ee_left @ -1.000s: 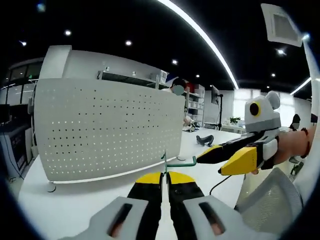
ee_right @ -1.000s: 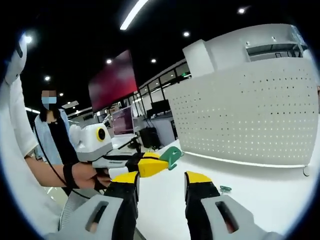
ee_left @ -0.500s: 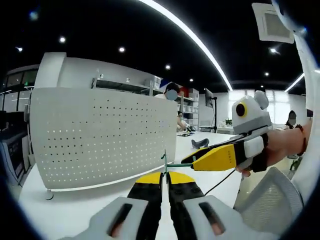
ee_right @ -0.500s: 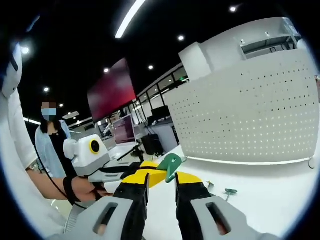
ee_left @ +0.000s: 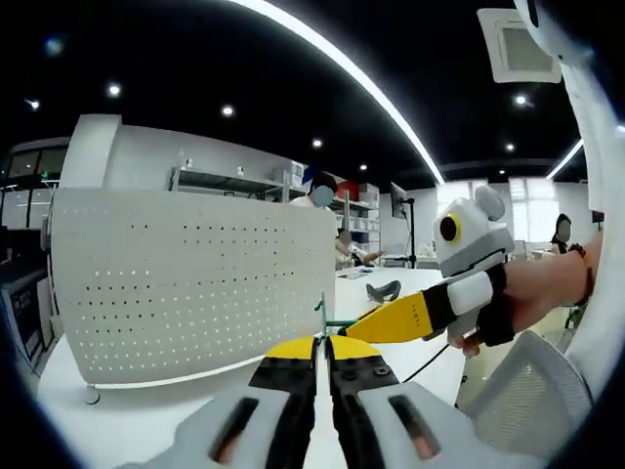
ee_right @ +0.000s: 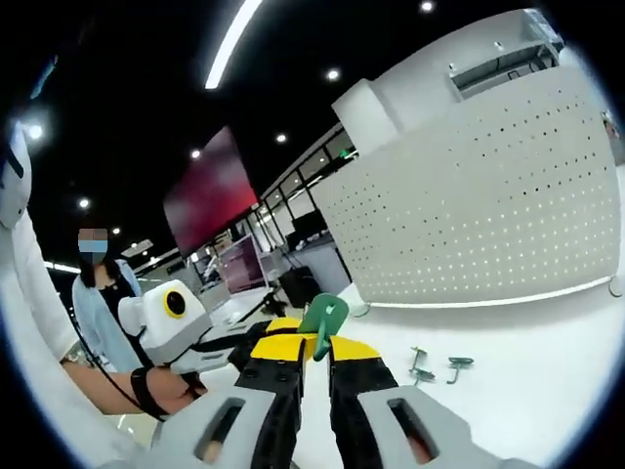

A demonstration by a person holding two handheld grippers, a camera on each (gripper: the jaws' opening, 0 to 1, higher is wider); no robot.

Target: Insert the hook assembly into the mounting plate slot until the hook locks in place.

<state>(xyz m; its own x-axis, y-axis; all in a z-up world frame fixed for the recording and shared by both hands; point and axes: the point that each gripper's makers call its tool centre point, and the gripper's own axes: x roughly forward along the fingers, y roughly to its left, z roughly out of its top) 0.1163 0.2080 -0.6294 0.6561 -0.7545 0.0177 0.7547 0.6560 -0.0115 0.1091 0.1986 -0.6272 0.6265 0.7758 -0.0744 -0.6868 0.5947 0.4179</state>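
Between the tips of the left claw [ee_left: 323, 344], clamped shut, stands the green hook [ee_left: 330, 320], its arm running right to the right claw [ee_left: 363, 330]. In the right gripper view, the right claw [ee_right: 311, 344] pinches the hook's green plate [ee_right: 324, 319]. Beyond both stands the white pegboard [ee_left: 195, 283], with bare table [ee_right: 527, 366] beside spare hooks [ee_right: 437, 367].

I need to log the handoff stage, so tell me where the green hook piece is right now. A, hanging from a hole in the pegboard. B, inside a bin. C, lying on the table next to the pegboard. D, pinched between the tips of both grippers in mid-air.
D: the green hook sits between the tips of the right gripper and the left gripper, above the table and clear of the white pegboard.
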